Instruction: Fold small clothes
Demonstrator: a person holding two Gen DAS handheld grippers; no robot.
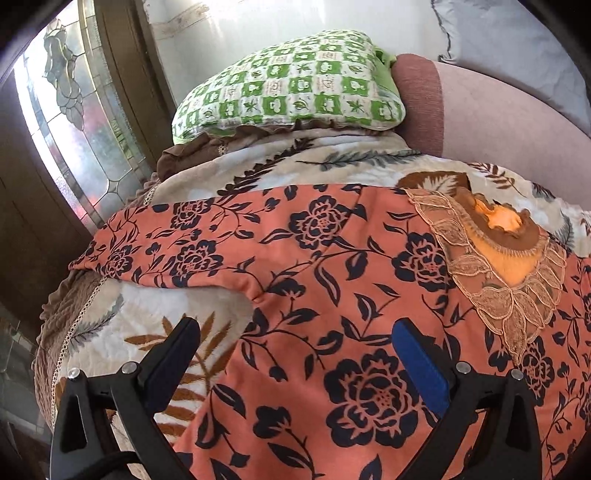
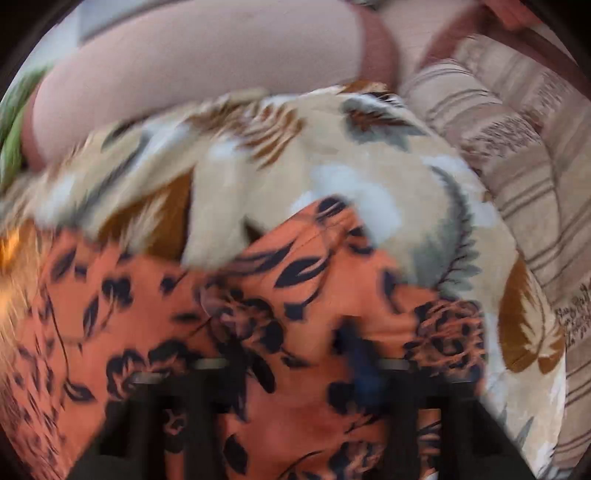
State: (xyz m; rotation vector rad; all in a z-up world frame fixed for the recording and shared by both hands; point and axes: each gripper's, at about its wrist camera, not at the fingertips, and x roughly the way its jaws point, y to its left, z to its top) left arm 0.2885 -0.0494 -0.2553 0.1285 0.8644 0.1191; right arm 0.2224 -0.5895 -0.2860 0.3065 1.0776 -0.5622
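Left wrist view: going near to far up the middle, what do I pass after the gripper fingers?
Orange floral garment → beige leaf-print blanket → green-and-white checked pillow → pale wall.

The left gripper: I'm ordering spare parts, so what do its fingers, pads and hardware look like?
The left gripper has black plastic fingers with triangular cut-outs, blue pads on the inner faces, and round silver bolt heads on top. A black cable loops at its lower left. No hand or sleeve shows.
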